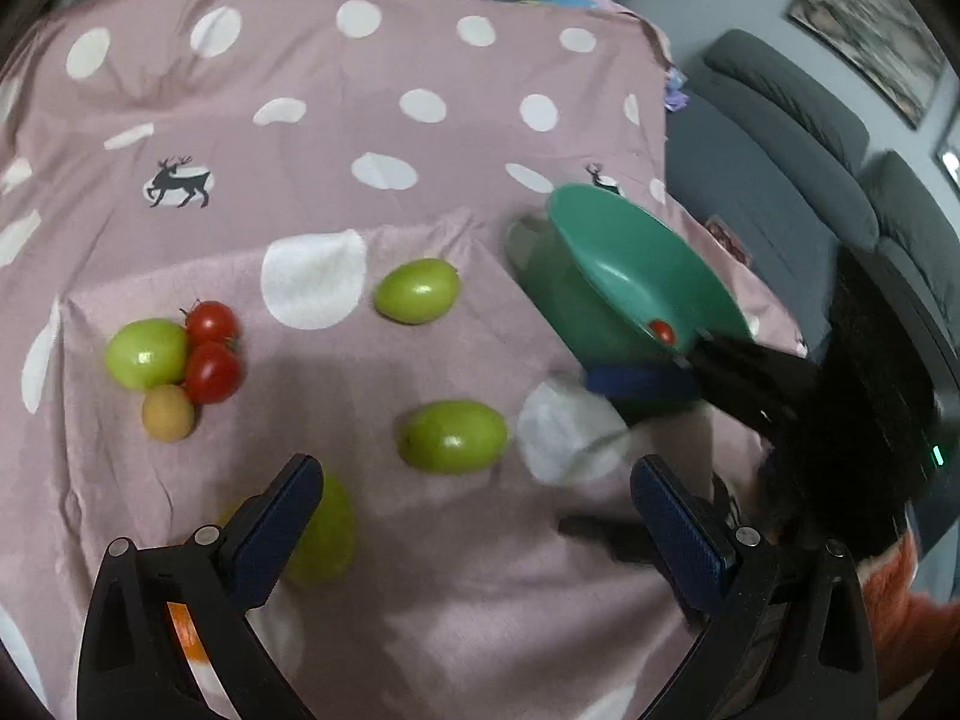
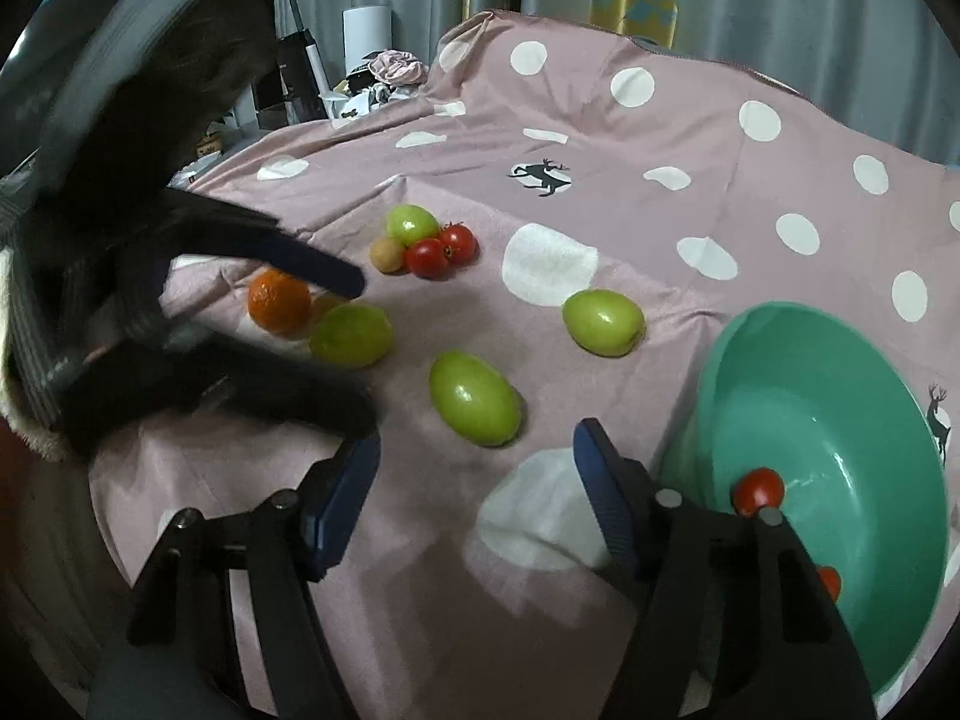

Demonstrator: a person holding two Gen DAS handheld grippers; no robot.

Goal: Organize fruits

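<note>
Since only a couple of small red cherry tomatoes [image 2: 759,489] can be seen inside the tilted teal plastic bowl [image 2: 840,420], the sorting looks barely started. Left out on the pink polka-dot cloth [image 1: 420,150] are three green oval fruits near the middle, an orange [image 2: 279,300], and a little cluster of two red tomatoes [image 1: 210,354], a green fruit and a small tan one. Nothing is gripped: both the left gripper [image 1: 477,516] and the right gripper [image 2: 477,492] are seen with jaws apart and empty.
</note>
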